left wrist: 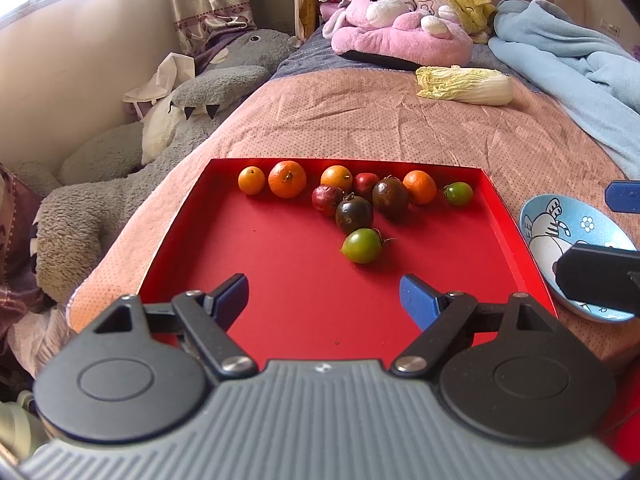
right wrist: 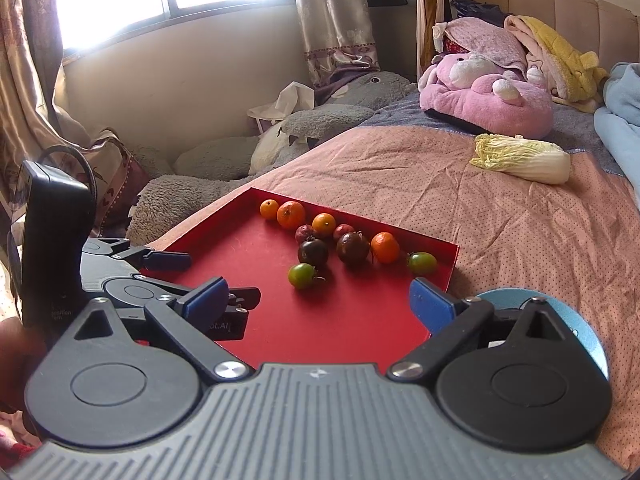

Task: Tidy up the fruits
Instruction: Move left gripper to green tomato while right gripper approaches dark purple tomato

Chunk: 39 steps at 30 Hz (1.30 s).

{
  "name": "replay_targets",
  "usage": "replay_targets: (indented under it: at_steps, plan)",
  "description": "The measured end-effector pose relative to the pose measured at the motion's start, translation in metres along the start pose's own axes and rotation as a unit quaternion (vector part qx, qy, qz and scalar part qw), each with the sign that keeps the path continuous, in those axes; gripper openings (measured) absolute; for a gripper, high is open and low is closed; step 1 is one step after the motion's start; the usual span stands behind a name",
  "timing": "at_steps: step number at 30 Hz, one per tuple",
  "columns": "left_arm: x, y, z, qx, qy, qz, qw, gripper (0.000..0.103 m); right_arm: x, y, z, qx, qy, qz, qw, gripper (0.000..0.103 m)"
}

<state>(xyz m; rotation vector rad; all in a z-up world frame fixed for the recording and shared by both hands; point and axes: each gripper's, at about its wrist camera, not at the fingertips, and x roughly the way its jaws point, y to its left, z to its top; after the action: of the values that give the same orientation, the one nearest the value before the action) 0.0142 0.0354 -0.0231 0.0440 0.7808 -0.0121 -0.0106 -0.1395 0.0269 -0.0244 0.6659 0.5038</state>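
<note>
A red tray [left wrist: 280,300] lies flat on the pink bed cover [left wrist: 360,120], near the front edge of the bed. All the fruits sit in the far part of the tray. Four oranges [left wrist: 287,179] line up along the far wall of the tray. Two small dark red fruits [left wrist: 326,199] and two dark, almost black tomatoes [left wrist: 354,214] crowd together among them, touching each other. One green tomato [left wrist: 458,193] rests in the far right corner of the tray. Another green tomato [left wrist: 362,245] sits alone, a bit closer to the middle.

The left gripper [left wrist: 324,298] hangs over the near part of the tray. Its blue fingers [left wrist: 416,300] are spread wide apart and there is nothing between them. The right gripper [right wrist: 316,302] is over the tray's near right side, and its fingers [right wrist: 430,304] are also wide apart with nothing in them.

A blue bowl [left wrist: 576,232] (it has a cartoon animal painted inside) sits on the bed just beside the right edge of the tray. A cabbage [left wrist: 464,85] lies farther back on the bed, well apart from the tray. A pink plush toy [left wrist: 400,32] lies near the head of the bed.
</note>
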Motion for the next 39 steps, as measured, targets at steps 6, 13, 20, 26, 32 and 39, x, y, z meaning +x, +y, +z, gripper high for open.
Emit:
replay_targets:
  at_steps: [6,13,20,26,32,39]
  plan:
    - [0.006,0.002,-0.001,-0.001,0.003,-0.002,1.0,0.084,0.011,-0.002,0.002,0.003,0.007,0.007,1.0,0.087]
    - [0.009,0.005,-0.003,-0.004,0.001,-0.008,1.0,0.084,0.026,-0.005,0.004,-0.001,0.018,0.01,1.0,0.075]
    - [0.02,0.008,-0.001,-0.01,0.005,-0.006,0.9999,0.084,0.06,-0.008,0.012,-0.008,0.032,0.014,0.999,0.075]
    - [0.032,0.007,0.002,-0.009,0.009,-0.004,0.9999,0.084,0.081,-0.022,0.017,0.009,0.035,0.004,0.999,0.075]
    - [0.045,-0.001,0.004,-0.013,0.015,-0.008,0.9998,0.084,0.088,-0.028,0.015,0.012,0.039,0.003,0.999,0.075]
    - [0.059,-0.006,0.007,-0.011,0.016,-0.007,0.9998,0.077,0.088,-0.032,0.01,0.017,0.042,0.001,0.999,0.075]
